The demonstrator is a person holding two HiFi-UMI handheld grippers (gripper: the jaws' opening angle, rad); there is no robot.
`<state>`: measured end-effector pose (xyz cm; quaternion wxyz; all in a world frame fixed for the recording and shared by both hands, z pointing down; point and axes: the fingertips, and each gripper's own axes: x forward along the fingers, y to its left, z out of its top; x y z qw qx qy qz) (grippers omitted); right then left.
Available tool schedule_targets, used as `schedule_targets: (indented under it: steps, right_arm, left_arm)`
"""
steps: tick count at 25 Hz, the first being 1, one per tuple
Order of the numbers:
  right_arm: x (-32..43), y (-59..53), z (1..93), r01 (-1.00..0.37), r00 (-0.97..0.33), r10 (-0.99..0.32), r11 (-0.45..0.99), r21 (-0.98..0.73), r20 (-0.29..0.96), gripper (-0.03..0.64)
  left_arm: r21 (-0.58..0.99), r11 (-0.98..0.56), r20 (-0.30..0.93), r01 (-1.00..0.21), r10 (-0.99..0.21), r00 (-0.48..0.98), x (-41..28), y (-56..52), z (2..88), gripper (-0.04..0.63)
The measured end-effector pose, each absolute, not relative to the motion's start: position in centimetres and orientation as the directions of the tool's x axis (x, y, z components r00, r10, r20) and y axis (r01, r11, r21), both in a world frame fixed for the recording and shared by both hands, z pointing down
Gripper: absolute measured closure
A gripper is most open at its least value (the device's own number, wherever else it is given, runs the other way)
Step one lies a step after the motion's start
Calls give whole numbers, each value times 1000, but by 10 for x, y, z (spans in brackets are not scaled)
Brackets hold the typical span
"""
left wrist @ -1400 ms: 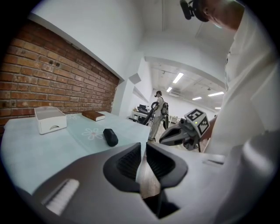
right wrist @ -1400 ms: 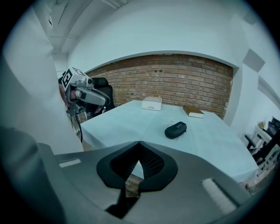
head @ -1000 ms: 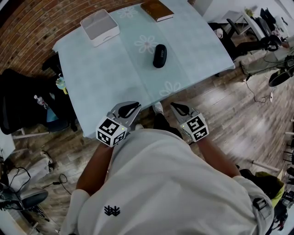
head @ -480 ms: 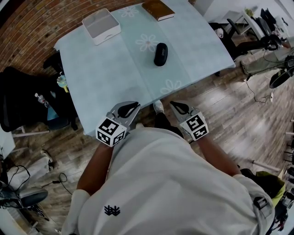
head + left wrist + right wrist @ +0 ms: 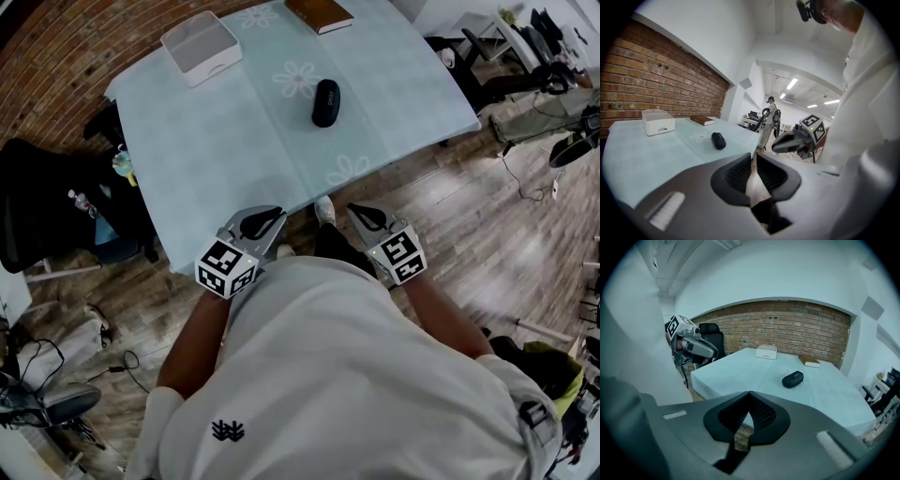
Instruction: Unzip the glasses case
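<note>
Two empty grippers at your waist: left gripper (image 5: 278, 218) jaws a narrow slit apart, right gripper (image 5: 355, 213) pressed together. Glasses case (image 5: 325, 102) lies mid-tabletop (image 5: 216, 150), well apart from both; its zip is too small to make out.

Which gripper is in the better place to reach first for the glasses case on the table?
Right, but only slightly. Both grippers hang empty near the table edge; the glasses case lies a little closer to the right gripper than to the left gripper.
</note>
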<state>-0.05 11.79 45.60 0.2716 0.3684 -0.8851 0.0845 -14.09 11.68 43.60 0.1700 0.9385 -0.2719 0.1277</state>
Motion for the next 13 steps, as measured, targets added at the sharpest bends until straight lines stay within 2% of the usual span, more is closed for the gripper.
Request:
schedule_targets:
  steps: [13]
  right_arm:
    - [12, 73, 452, -683, -587, -608, 727, 77, 534, 615]
  left_arm:
    - [265, -785, 339, -560, -468, 816, -130, 80, 445, 503]
